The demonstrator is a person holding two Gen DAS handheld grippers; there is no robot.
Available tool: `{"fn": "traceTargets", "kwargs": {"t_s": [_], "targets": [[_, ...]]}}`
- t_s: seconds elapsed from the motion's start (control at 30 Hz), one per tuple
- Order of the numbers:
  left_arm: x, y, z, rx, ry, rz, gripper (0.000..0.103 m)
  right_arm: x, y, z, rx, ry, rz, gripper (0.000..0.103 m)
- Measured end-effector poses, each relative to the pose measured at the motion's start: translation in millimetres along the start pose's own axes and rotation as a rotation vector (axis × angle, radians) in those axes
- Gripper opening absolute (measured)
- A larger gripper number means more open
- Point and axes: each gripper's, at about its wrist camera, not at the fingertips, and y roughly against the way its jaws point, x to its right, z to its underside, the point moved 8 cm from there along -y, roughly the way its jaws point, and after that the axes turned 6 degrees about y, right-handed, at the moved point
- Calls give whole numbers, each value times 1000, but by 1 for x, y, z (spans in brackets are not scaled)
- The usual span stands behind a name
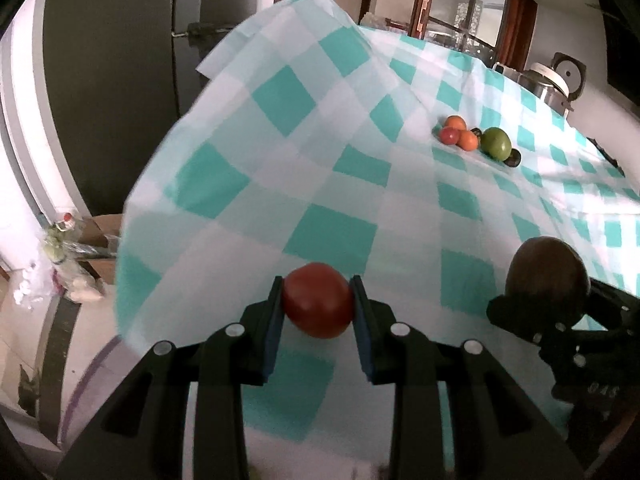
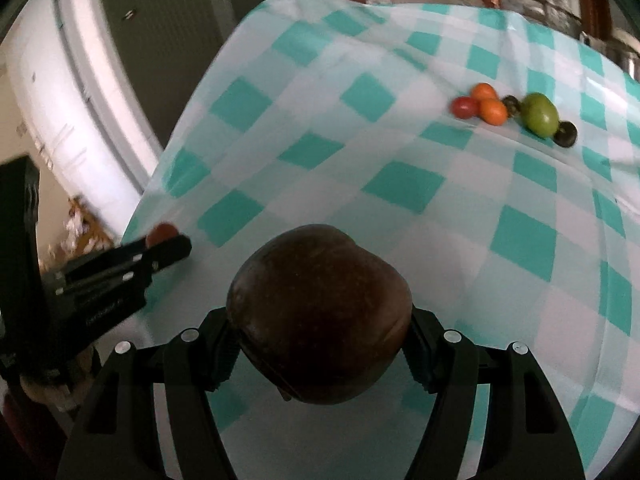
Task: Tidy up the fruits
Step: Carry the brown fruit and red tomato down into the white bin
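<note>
Red tomato (image 1: 319, 300) is clamped in left claw (image 1: 318, 306), held above near edge of the checked cloth (image 1: 280, 168) covering the surface; big dark brown fruit (image 2: 320, 314) is pinched in right claw (image 2: 320, 332), also above the cloth, just right of the left one. Rest of fruit sits far across: small red tomato (image 2: 465, 107) w/ two oranges (image 2: 493, 111), green fruit (image 2: 540, 115) & two small dark ones (image 2: 565, 134) beside.

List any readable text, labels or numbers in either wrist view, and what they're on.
None can be read for certain.
Raised characters on the right gripper's body, left wrist view: too dark and distorted to read.
Faint print on the left gripper's body, right wrist view: too blurred.
</note>
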Motion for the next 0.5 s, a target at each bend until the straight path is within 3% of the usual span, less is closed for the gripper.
{"fn": "traceTargets", "kwargs": {"t_s": [0.2, 0.5], "targets": [[-38, 32, 17, 25, 14, -35, 32, -57, 12, 7, 16, 142, -49, 67], [-128, 68, 54, 23, 88, -152, 32, -169, 20, 27, 27, 435, -202, 67]]}}
